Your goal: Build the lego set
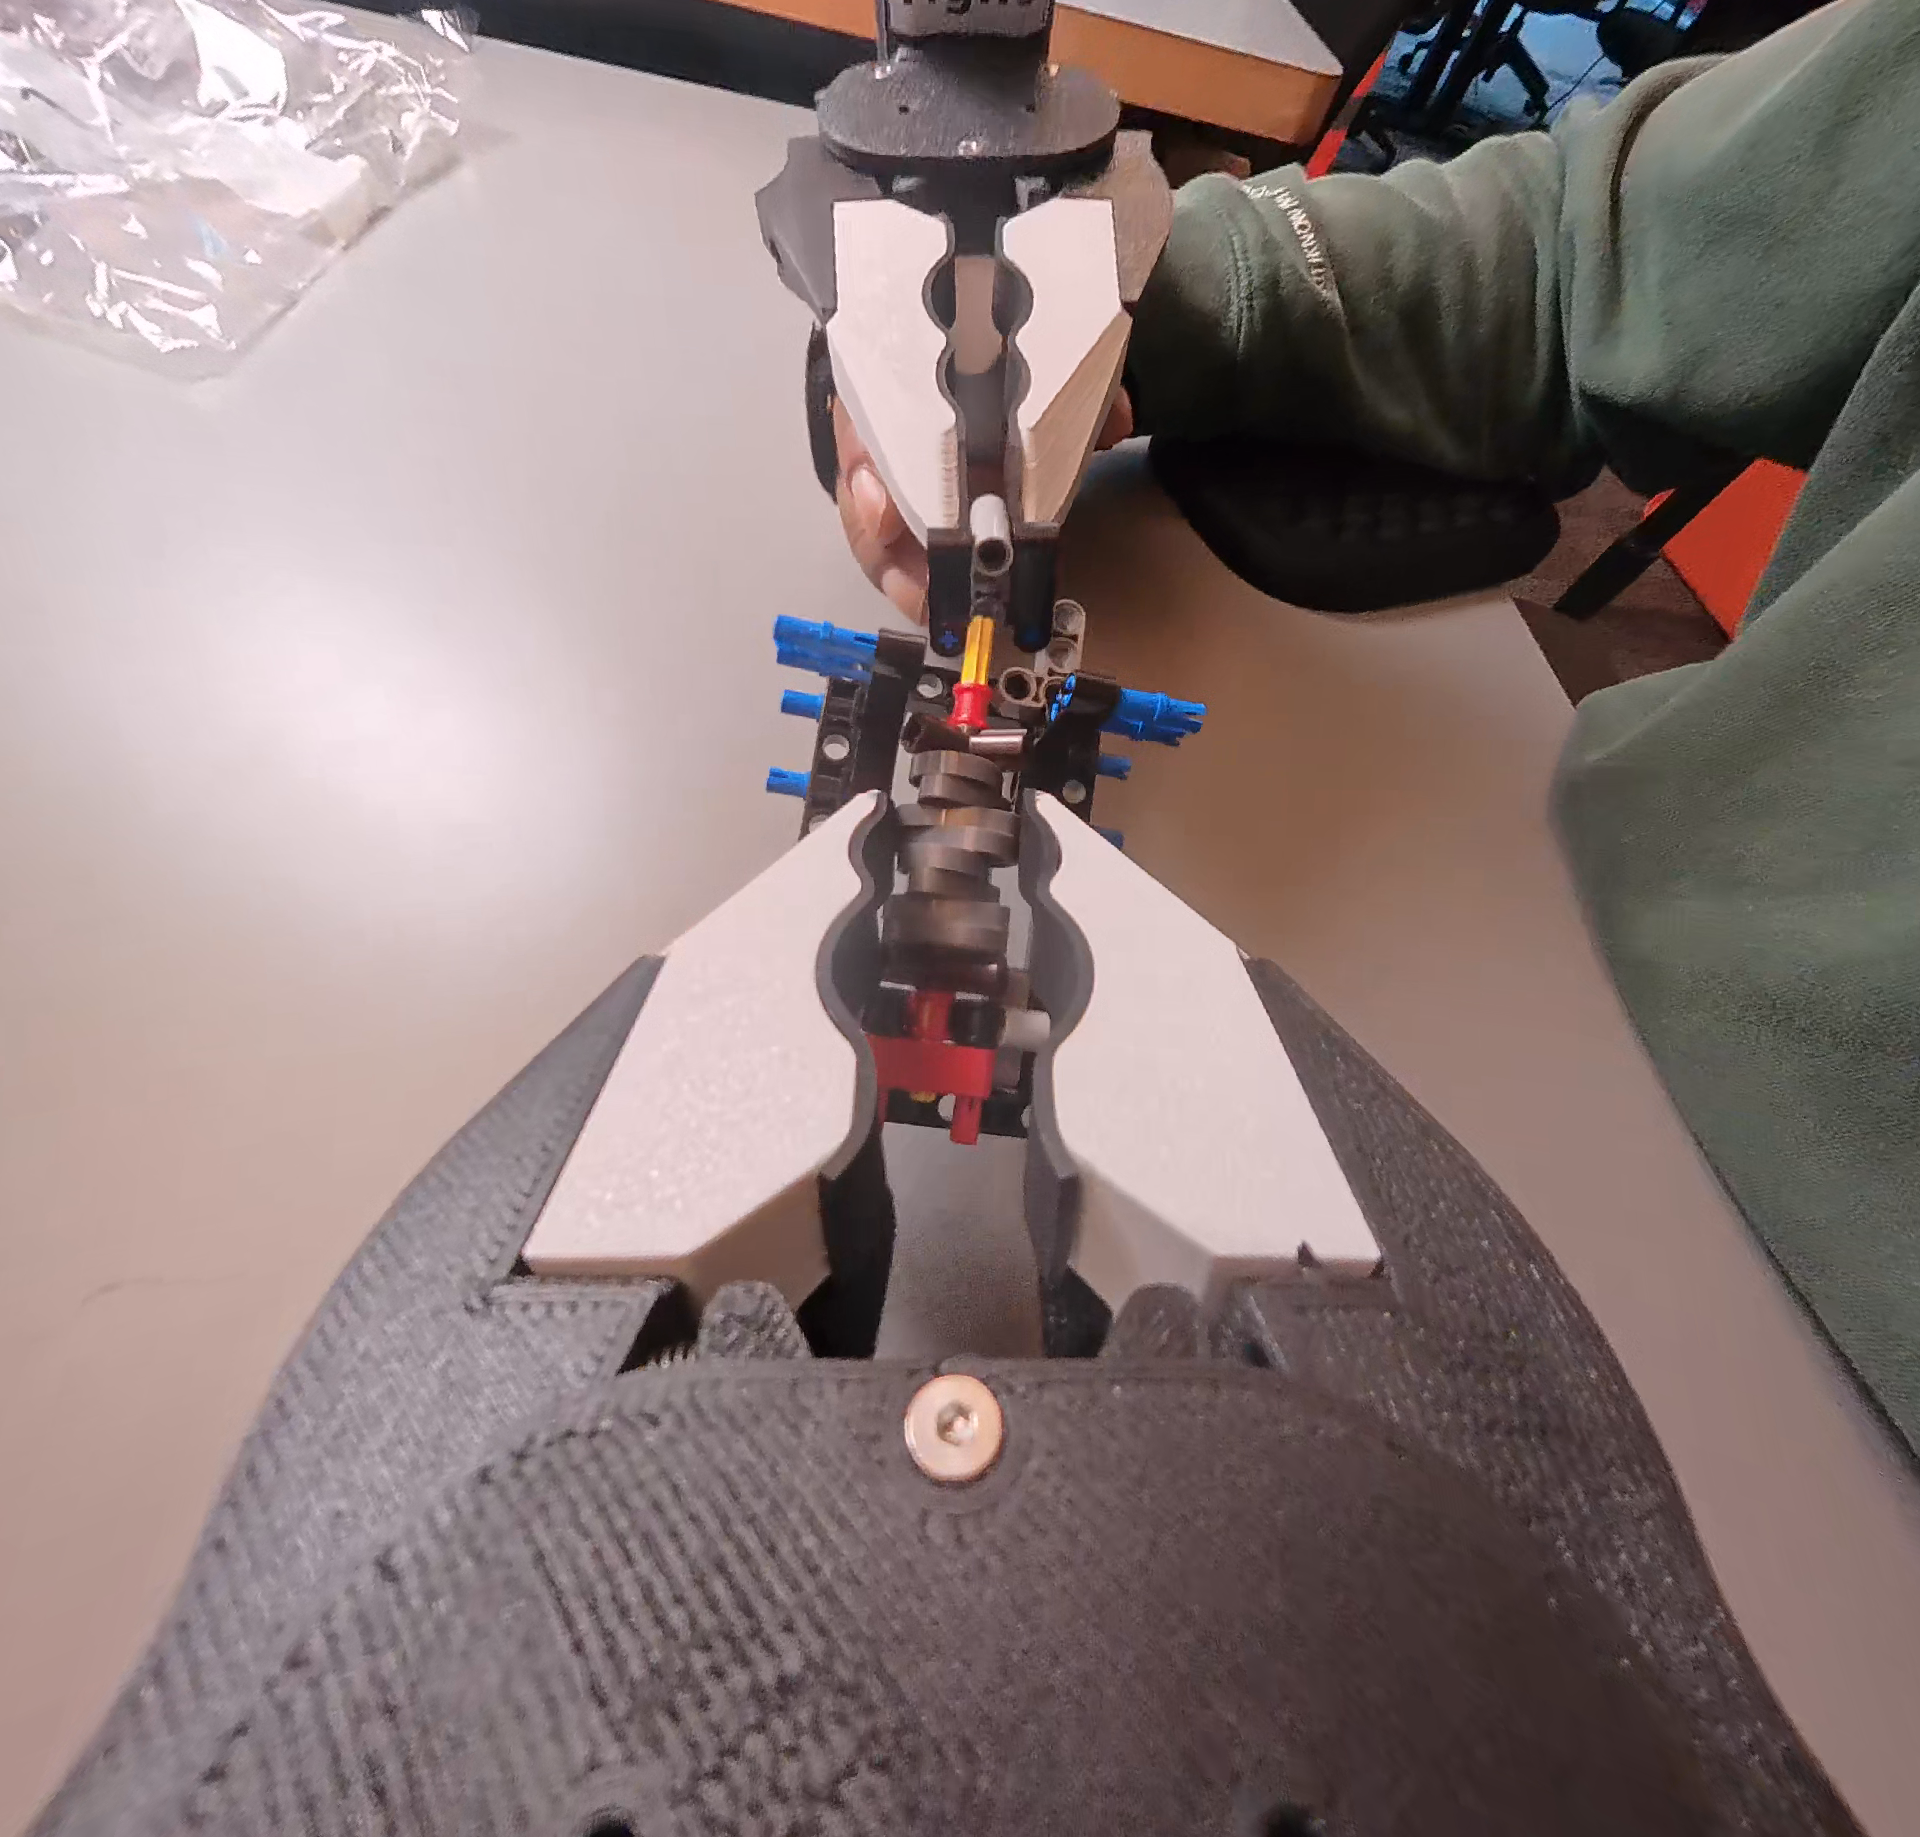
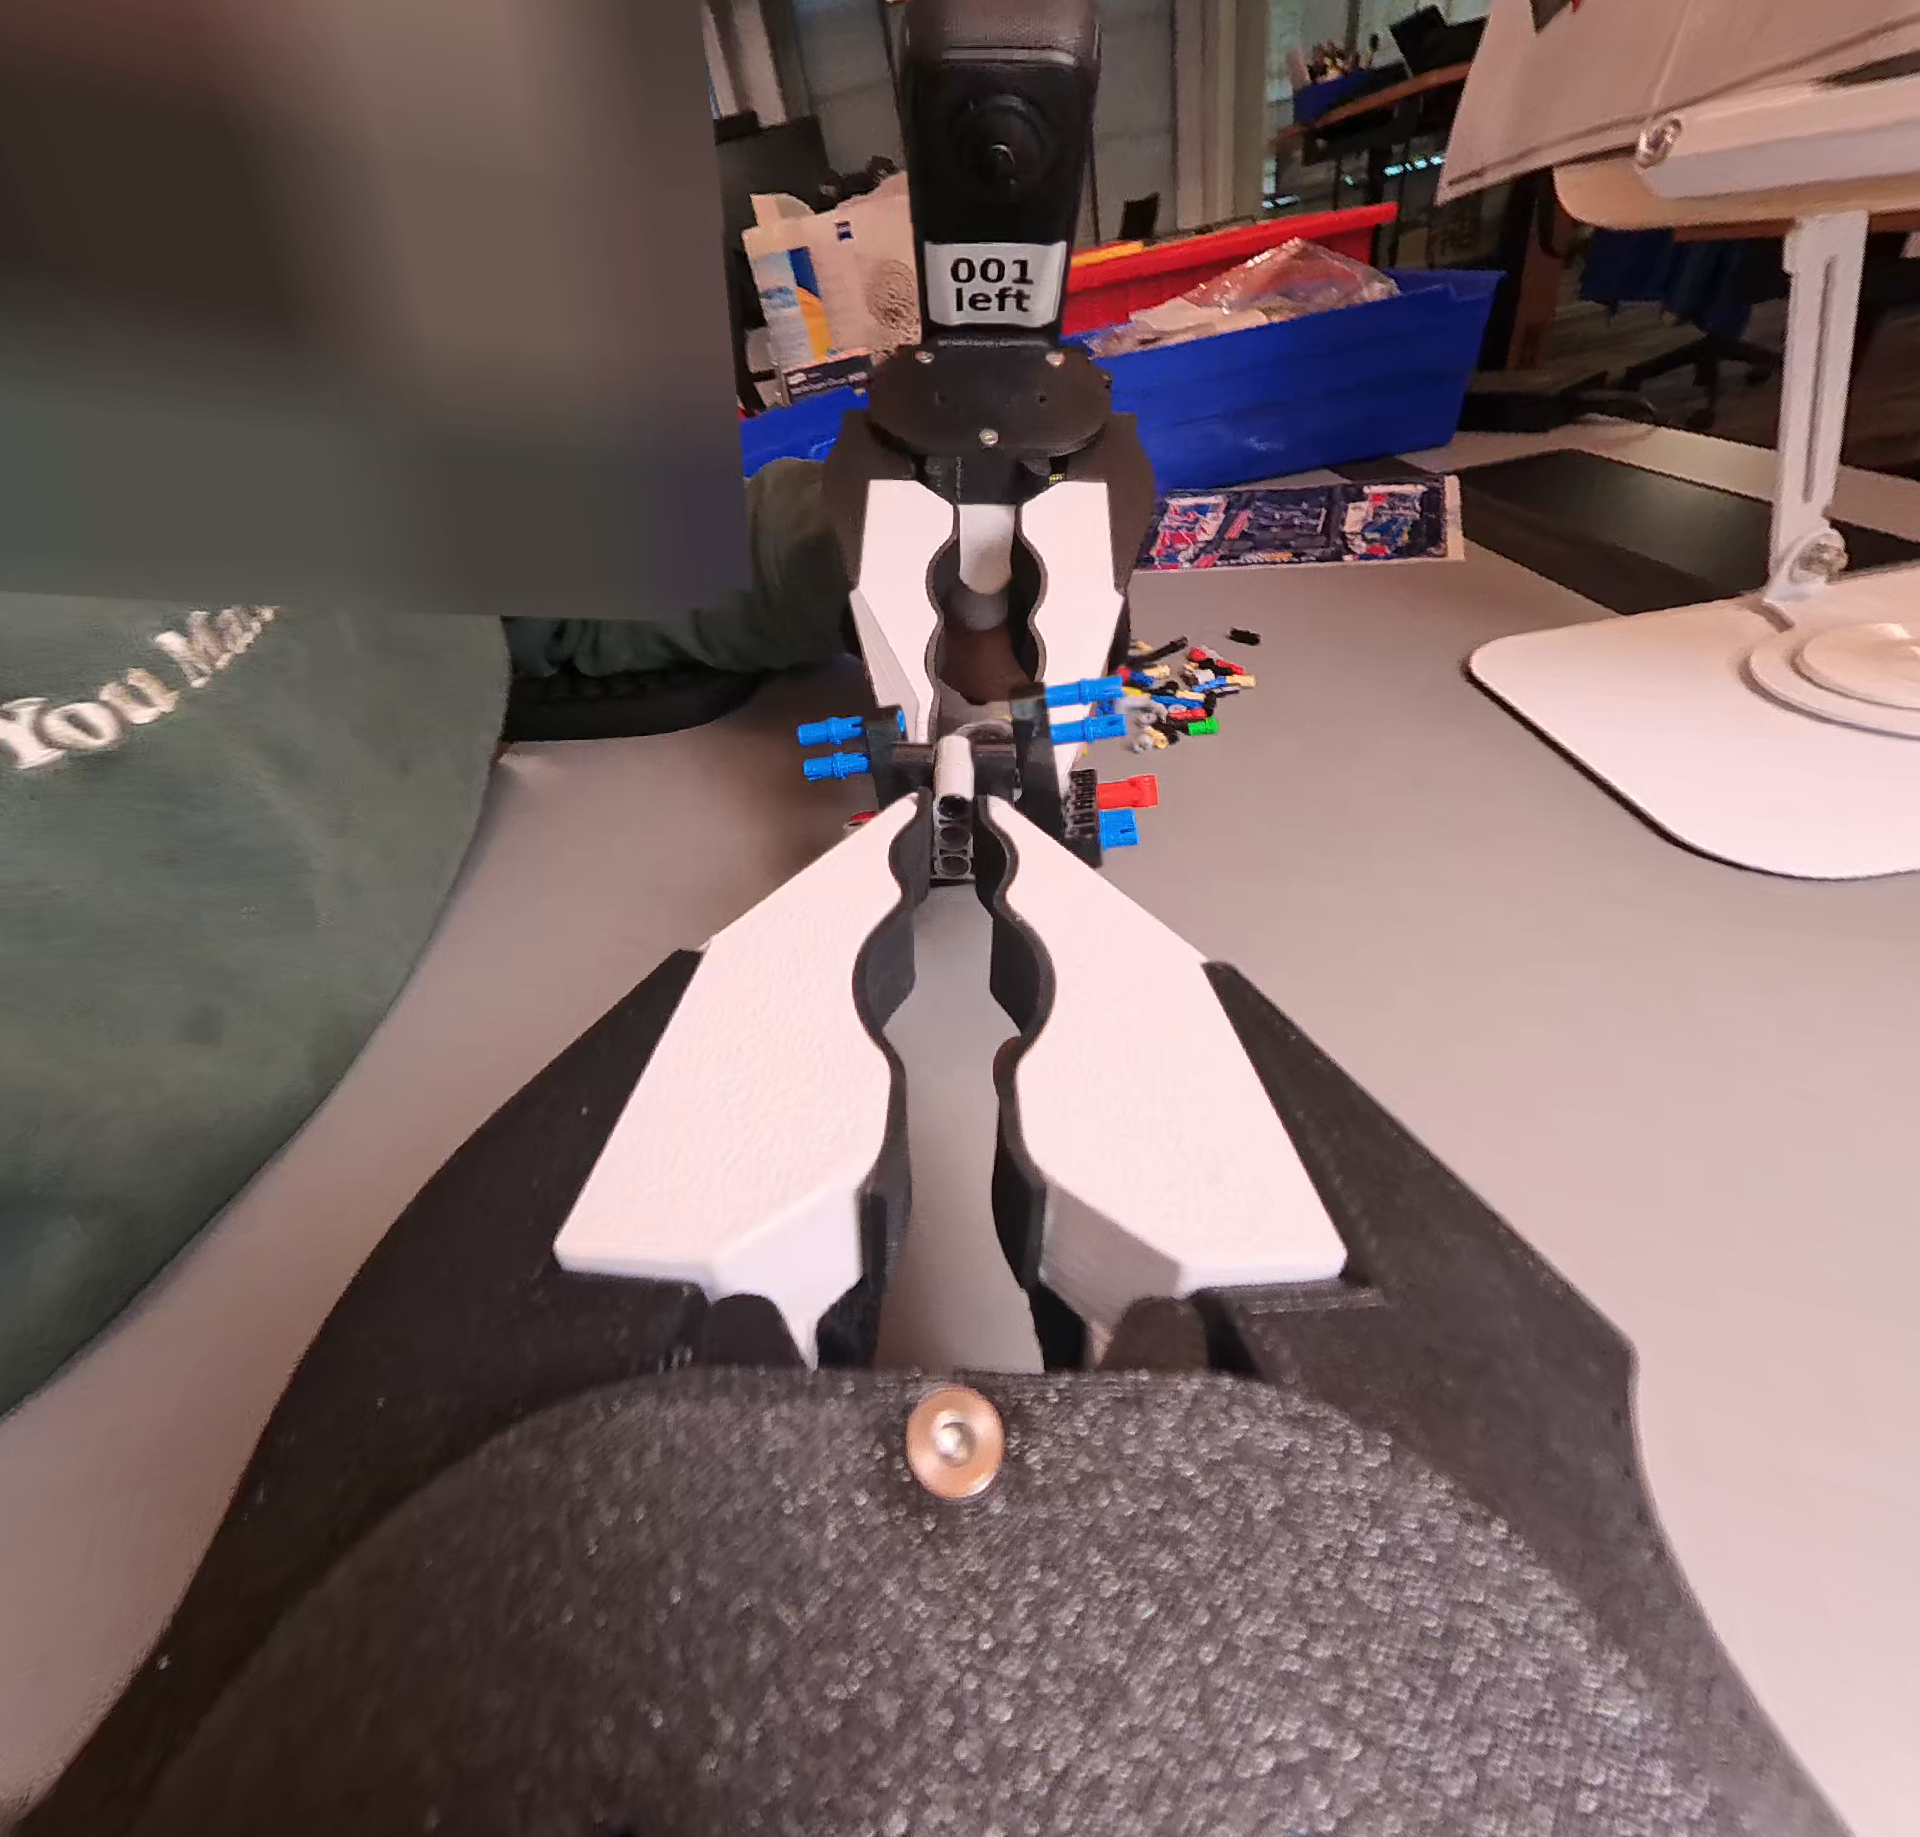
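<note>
At frame centre, the left gripper (image 1: 951, 831) clamps the black Lego Technic assembly with blue pins and grey discs (image 1: 951, 748) above the pale grey table (image 1: 416, 748). The right gripper (image 2: 954, 811), facing it, pinches a small grey holed connector piece (image 2: 952, 819) at the assembly's far end.

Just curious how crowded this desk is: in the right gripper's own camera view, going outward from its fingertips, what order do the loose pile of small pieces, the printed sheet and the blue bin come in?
From the right gripper:
1. Loose pile of small pieces, ahead, slightly right.
2. Printed sheet, flat on the table behind the pile.
3. Blue bin, farthest, behind the sheet.
</note>
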Available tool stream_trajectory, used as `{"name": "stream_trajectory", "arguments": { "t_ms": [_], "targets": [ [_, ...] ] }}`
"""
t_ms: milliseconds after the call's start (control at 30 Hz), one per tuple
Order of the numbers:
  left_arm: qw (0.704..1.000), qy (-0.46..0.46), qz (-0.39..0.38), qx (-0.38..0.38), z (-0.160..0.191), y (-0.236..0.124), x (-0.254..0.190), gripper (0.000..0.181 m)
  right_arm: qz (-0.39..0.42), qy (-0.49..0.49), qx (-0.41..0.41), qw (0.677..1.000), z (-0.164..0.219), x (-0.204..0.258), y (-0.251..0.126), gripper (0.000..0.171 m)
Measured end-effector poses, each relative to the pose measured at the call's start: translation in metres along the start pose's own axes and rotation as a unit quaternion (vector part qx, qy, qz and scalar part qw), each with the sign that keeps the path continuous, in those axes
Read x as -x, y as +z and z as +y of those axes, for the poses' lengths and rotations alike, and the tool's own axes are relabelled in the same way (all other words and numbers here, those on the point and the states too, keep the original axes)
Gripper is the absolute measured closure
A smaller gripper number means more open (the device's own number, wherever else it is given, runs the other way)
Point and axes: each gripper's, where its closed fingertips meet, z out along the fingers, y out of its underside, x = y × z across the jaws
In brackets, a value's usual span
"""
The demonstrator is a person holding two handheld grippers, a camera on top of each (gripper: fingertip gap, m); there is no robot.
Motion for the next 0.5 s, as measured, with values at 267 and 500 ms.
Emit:
{"name": "stream_trajectory", "arguments": {
  "t_ms": [267,500],
  "targets": [
    [0.999,0.027,-0.026,0.034,0.002,0.003,-0.009,0.16,-0.014,-0.049,0.007,0.999,-0.004,0.013,0.003,0.166],
    [0.998,0.029,-0.035,0.048,0.004,0.003,-0.009,0.16,0.01,-0.095,0.045,0.994,0.002,0.012,0.005,0.166]
  ]
}}
